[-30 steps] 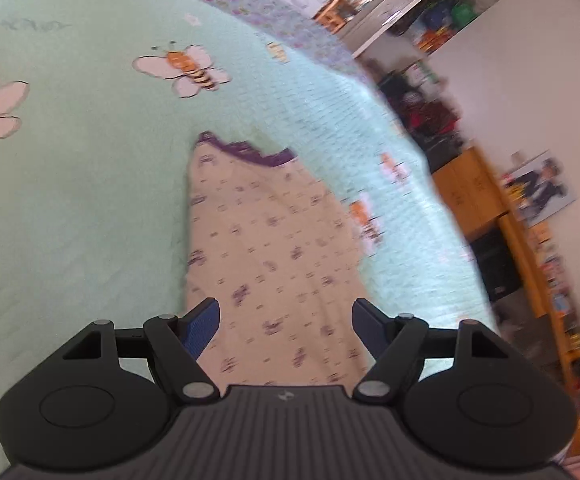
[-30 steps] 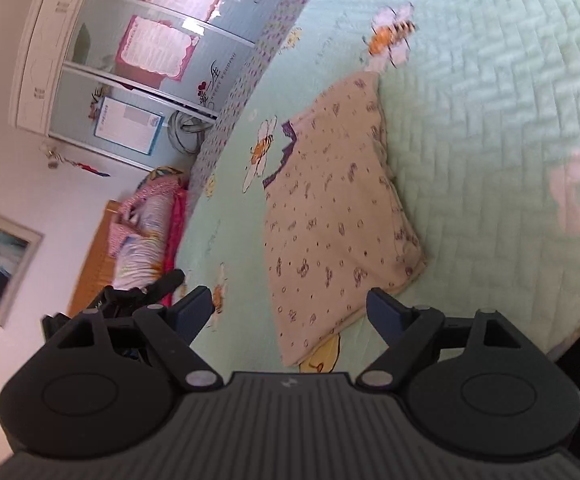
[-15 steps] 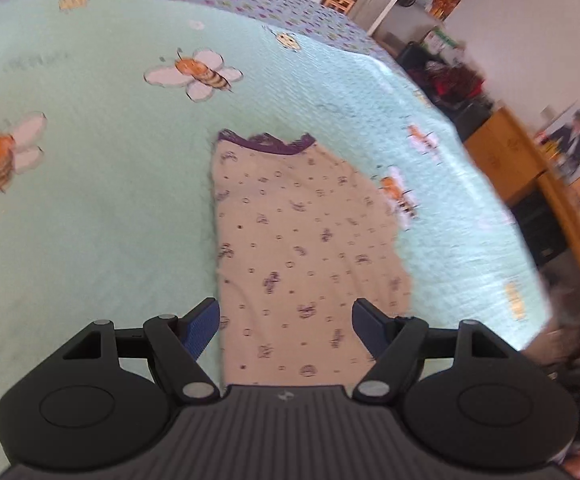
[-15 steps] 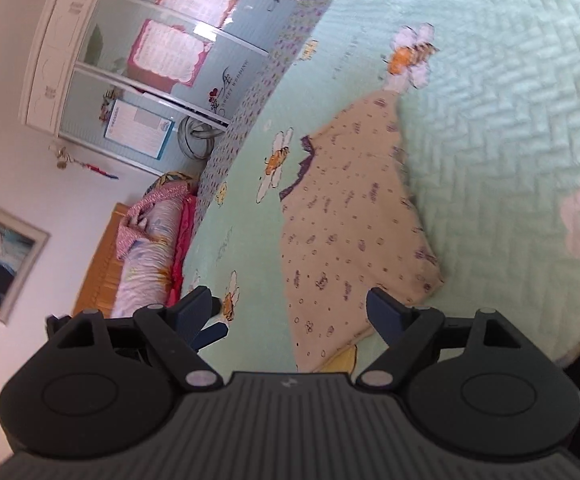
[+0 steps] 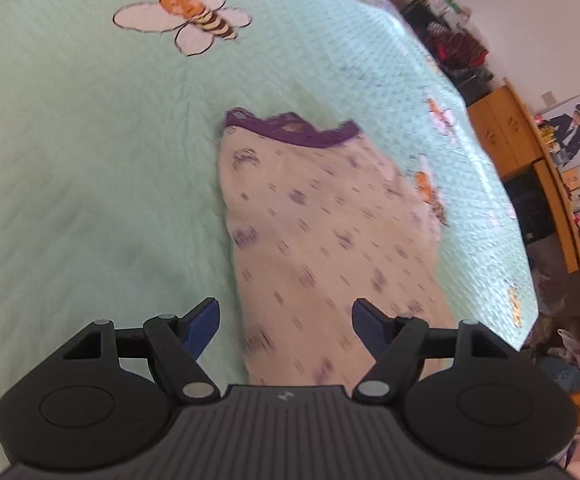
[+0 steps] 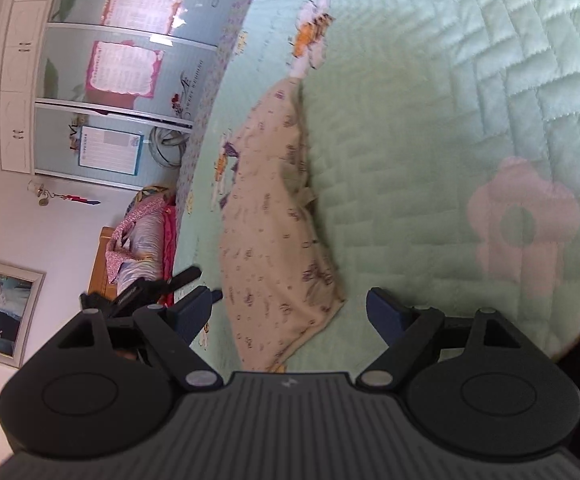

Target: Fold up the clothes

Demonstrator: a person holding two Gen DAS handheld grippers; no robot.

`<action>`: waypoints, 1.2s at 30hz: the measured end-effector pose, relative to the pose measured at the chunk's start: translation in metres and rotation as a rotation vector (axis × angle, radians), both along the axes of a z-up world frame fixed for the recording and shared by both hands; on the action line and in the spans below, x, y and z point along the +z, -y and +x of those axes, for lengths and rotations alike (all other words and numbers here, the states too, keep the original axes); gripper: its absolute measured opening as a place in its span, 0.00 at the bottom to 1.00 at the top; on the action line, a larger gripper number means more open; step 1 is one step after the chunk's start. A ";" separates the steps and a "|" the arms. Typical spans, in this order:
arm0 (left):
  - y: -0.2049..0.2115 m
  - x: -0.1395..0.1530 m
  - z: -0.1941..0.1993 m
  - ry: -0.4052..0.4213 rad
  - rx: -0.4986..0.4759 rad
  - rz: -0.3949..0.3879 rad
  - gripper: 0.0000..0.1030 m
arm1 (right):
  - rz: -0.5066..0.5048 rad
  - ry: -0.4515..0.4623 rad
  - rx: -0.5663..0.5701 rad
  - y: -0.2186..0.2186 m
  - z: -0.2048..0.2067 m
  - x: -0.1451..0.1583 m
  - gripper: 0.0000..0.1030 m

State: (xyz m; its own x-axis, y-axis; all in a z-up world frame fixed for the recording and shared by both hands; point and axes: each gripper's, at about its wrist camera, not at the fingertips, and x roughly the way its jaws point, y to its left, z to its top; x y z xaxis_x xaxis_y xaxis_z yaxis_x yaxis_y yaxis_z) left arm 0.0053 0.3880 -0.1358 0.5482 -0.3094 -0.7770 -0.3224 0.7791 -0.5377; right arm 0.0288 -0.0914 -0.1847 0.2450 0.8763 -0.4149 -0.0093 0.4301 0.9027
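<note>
While both tongs hang released and empty, the left tongs (image 5: pixel 285 318) straddle the near end of the garment (image 5: pixel 322 232); the right tongs (image 6: pixel 290 308) face its near corner, likely to lift that end for another fold; it lies flat on the green bed (image 5: pixel 89 168), purple trim (image 5: pixel 294 132) farthest; compared with a second ago, both views sit lower and closer.

Mint bee-print bedspread (image 5: pixel 89 160), white wardrobe (image 6: pixel 17 80), wooden shelves (image 5: pixel 530 152).
</note>
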 end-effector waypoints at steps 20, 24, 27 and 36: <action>0.150 0.123 -0.055 0.075 0.194 0.631 0.72 | -0.717 0.474 -0.002 -0.136 -0.023 0.169 0.83; 0.156 0.133 -0.078 0.082 0.215 0.640 0.72 | -0.734 0.490 0.004 -0.132 -0.044 0.172 0.83; 0.161 0.136 -0.090 0.084 0.223 0.642 0.72 | -0.740 0.502 0.012 -0.132 -0.059 0.174 0.83; 0.165 0.145 -0.107 0.101 0.228 0.650 0.72 | -0.720 0.533 0.044 -0.136 -0.078 0.181 0.83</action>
